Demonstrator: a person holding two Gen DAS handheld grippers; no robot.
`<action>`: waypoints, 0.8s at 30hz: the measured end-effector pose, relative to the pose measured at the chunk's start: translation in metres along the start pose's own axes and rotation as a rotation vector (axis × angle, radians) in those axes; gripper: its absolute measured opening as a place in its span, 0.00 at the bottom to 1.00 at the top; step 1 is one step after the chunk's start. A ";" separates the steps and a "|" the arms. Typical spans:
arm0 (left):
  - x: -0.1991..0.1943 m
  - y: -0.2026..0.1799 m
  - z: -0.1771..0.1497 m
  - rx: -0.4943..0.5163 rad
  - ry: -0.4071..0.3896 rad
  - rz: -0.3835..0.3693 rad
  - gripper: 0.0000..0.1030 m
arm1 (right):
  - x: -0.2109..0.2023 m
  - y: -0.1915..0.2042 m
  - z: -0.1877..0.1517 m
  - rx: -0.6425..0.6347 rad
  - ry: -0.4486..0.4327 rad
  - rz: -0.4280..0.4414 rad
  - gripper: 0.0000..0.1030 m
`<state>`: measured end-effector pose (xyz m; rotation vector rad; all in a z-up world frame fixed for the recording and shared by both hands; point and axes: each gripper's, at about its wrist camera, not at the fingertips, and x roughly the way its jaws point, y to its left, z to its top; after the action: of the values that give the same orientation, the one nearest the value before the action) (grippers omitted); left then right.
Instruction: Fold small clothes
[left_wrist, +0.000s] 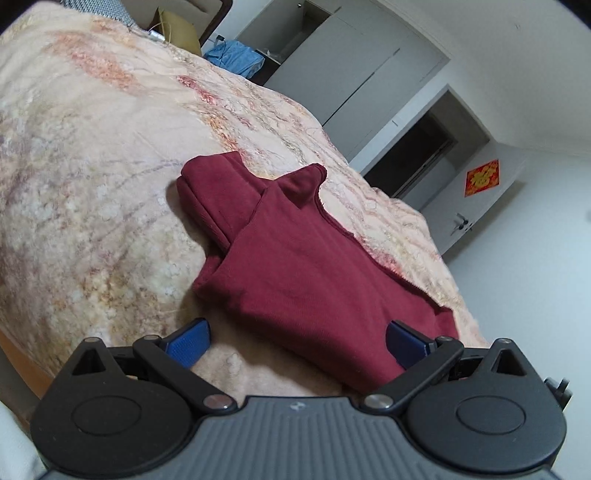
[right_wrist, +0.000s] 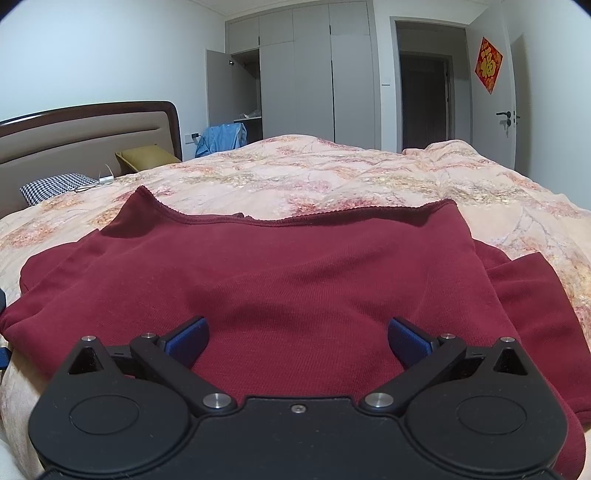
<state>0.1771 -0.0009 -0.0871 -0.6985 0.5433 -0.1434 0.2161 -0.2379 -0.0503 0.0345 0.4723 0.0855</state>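
A dark red garment (left_wrist: 295, 258) lies partly folded on the floral bedspread (left_wrist: 92, 166). In the left wrist view its near edge lies between my open blue pads; my left gripper (left_wrist: 297, 343) is open and holds nothing. In the right wrist view the red garment (right_wrist: 277, 280) spreads wide, with its top layer folded over and a scalloped hem at the far edge. My right gripper (right_wrist: 297, 341) is open just above the cloth and holds nothing.
The bedspread (right_wrist: 332, 173) covers the whole bed. A headboard (right_wrist: 85, 129), a yellow pillow (right_wrist: 147, 157) and a checked pillow (right_wrist: 55, 186) are at the far left. Grey wardrobes (right_wrist: 295, 74), blue clothing (right_wrist: 221, 138) and a dark doorway (right_wrist: 424, 99) stand beyond the bed.
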 end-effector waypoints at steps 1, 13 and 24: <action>0.001 0.001 0.000 -0.011 -0.001 -0.013 1.00 | 0.000 0.000 0.000 0.000 0.000 0.000 1.00; 0.036 -0.004 0.011 -0.030 -0.007 -0.047 1.00 | 0.000 0.000 -0.001 0.002 -0.001 0.001 1.00; 0.051 0.001 0.022 -0.046 -0.082 -0.031 1.00 | 0.000 0.000 -0.004 0.009 -0.023 0.002 1.00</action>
<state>0.2315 -0.0033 -0.0954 -0.7548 0.4586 -0.1310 0.2139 -0.2378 -0.0537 0.0452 0.4501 0.0852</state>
